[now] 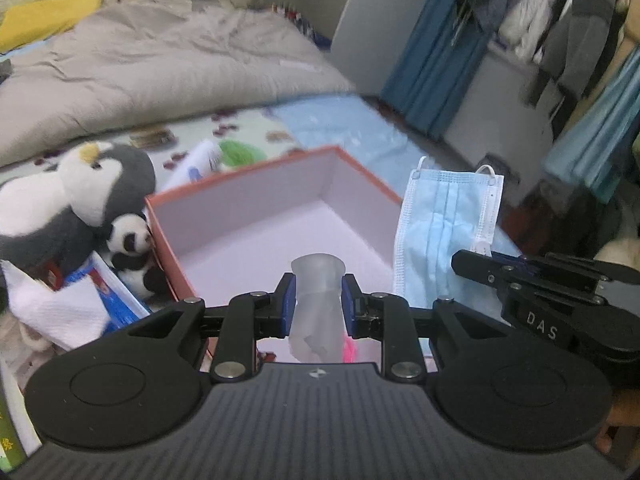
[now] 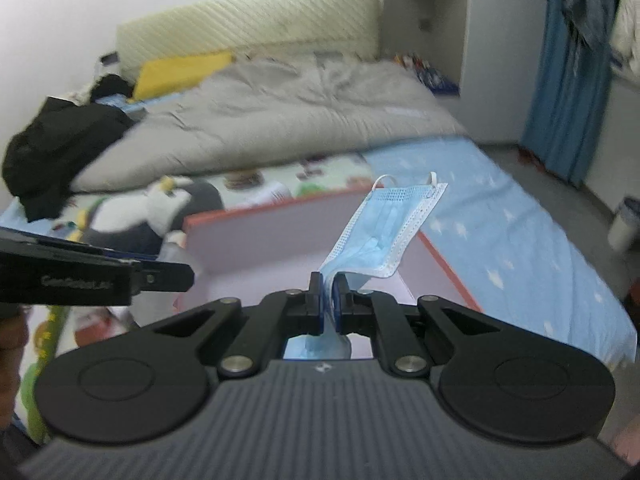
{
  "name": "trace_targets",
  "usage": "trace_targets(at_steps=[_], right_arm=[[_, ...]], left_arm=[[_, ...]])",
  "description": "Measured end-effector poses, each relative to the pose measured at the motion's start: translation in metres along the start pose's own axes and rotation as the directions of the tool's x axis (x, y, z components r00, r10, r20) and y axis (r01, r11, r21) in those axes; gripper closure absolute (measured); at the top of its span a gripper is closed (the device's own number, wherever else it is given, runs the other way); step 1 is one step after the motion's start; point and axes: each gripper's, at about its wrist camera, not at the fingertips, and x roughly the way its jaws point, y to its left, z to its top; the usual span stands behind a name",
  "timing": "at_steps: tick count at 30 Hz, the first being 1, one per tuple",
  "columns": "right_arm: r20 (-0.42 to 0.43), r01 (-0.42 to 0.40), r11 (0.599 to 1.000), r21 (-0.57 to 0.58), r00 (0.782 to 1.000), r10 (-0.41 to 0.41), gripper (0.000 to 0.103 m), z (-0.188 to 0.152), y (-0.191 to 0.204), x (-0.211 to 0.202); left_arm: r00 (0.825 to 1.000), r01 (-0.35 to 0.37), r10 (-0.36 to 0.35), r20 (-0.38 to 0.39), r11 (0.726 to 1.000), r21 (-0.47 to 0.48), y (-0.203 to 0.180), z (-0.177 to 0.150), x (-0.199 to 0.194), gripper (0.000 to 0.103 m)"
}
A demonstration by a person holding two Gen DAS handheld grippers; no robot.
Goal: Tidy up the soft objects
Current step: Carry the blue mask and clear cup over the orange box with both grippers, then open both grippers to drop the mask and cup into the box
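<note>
A translucent whitish soft object (image 1: pixel 318 308) stands upright between the blue pads of my left gripper (image 1: pixel 319 284), which is shut on it above the near side of an open box (image 1: pixel 260 196). The box is red outside and pale lilac inside, with nothing visible in it. My right gripper (image 2: pixel 328 280) is shut on the lower corner of a blue face mask (image 2: pixel 384 232), which sticks up over the box (image 2: pixel 260 236). In the left wrist view the mask (image 1: pixel 444 236) hangs at the box's right side, with the right gripper (image 1: pixel 466 262) beside it. The left gripper (image 2: pixel 186 276) reaches in from the left.
A grey-and-white penguin plush (image 1: pixel 100 184) and a small panda plush (image 1: pixel 130 248) lean against the box's left side. White tissue (image 1: pixel 60 308) lies in front of them. A grey duvet (image 1: pixel 168 64) covers the bed behind. Blue curtains (image 1: pixel 432 64) and hanging clothes stand at the right.
</note>
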Motion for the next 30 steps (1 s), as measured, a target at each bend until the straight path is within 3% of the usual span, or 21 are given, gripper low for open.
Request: trace_targets(at_steps=[9, 14, 16, 18, 20, 30], right_arm=[[-0.147, -0.003, 0.992, 0.125, 0.989, 0.022, 0.095, -0.040, -0.037, 0.044], [-0.169, -0.001, 0.990, 0.140, 0.985, 0.025, 0.093, -0.051, -0.039, 0.048], [-0.170, 0.002, 0.992, 0.129, 0.985, 0.020, 0.092, -0.050, -0.038, 0.047], [-0.176, 0.004, 0.990, 0.138, 0.984, 0.020, 0.084, -0.049, -0.040, 0.048], [-0.169, -0.004, 0.991, 0.136, 0.985, 0.027, 0.069, -0.049, -0.041, 0.046], [-0.040, -0.025, 0.993, 0.119, 0.999, 0.030, 0.068, -0.036, -0.030, 0.005]], left_arm=[[0.990, -0.013, 0.014, -0.138, 1.000, 0.009, -0.001, -0.018, 0.063, 0.075], [0.987, -0.011, 0.012, -0.163, 1.000, 0.008, -0.001, -0.026, 0.073, 0.074], [0.988, -0.012, 0.014, -0.157, 1.000, 0.016, -0.002, -0.026, 0.074, 0.063], [0.987, -0.019, 0.021, -0.159, 1.000, 0.013, -0.001, -0.025, 0.073, 0.058], [0.989, -0.016, 0.017, -0.147, 1.000, 0.006, 0.000, -0.023, 0.068, 0.058], [1.000, 0.001, -0.001, -0.019, 1.000, 0.026, -0.004, -0.017, 0.009, 0.058]])
